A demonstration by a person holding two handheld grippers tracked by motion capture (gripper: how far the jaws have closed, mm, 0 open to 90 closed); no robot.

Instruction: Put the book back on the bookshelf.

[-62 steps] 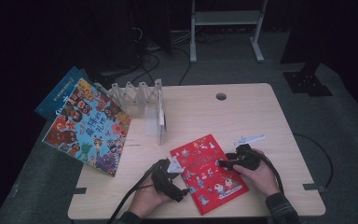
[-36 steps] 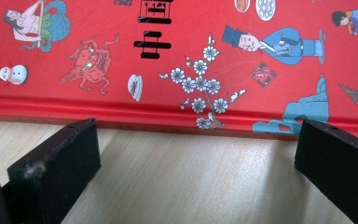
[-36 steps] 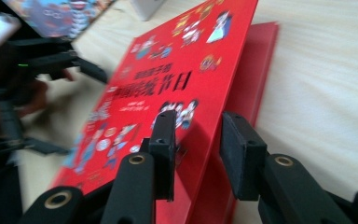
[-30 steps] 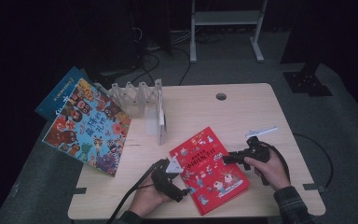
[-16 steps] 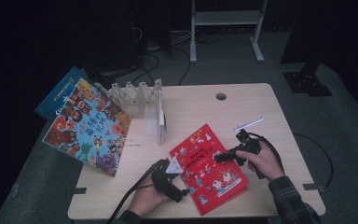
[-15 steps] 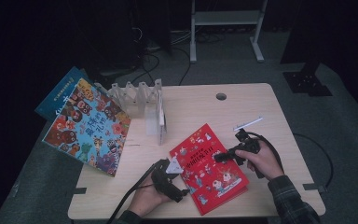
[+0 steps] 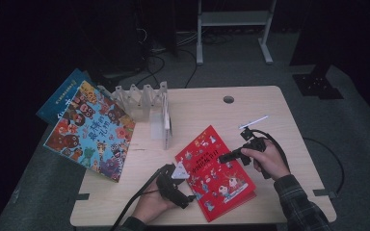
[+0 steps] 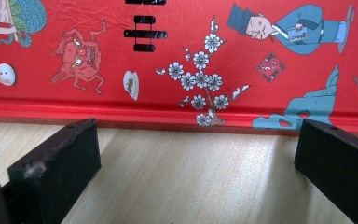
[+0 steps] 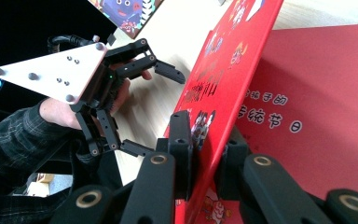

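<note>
Red book (image 7: 217, 173) lies near the table's (image 7: 270, 110) front edge. My right gripper (image 9: 205, 163), jaws just closed, pinches its front cover, lifted off the first page. My left gripper (image 8: 191, 168) waits spread beside the spine. Step: opening. Next, I judge, swing the cover over.

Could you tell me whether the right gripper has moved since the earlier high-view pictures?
Yes. The right gripper has drifted leftward, away from the table's right edge, over the red book; its jaws have just been closing and now pinch the lifted front cover.
</note>
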